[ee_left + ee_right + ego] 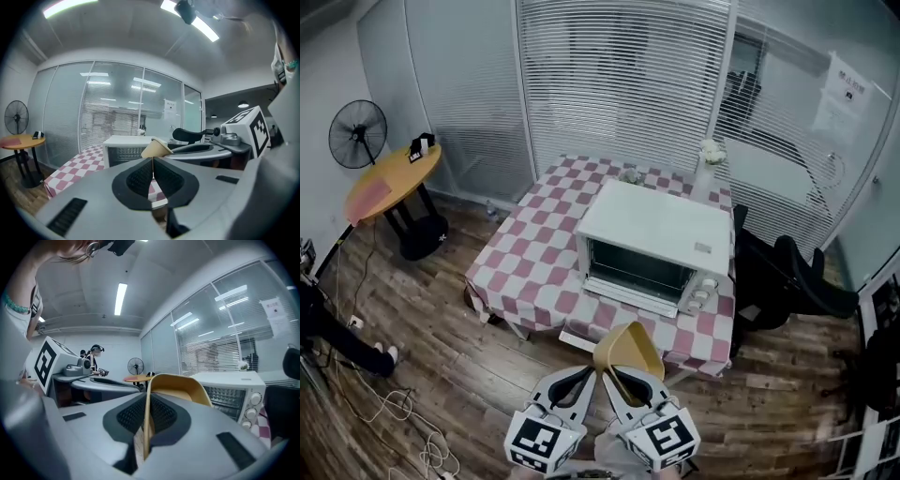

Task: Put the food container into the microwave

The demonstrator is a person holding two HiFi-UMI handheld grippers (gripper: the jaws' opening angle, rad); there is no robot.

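The food container (628,350) is a tan, bowl-shaped tub held in the air just short of the table's near edge. My right gripper (619,377) is shut on its wall, which stands pinched between the pads in the right gripper view (146,420). The white microwave (654,246) sits on the red-and-white checked table (539,253), its glass door closed and its knobs at the right. My left gripper (584,379) hangs beside the right one, shut with nothing in it (153,172). The left gripper view shows the container (157,149) in front of the microwave (123,149).
A black office chair (787,281) stands right of the table. At the far left are a round orange side table (392,180) and a floor fan (356,133). Cables (394,412) lie on the wooden floor. Glass walls with blinds close the back.
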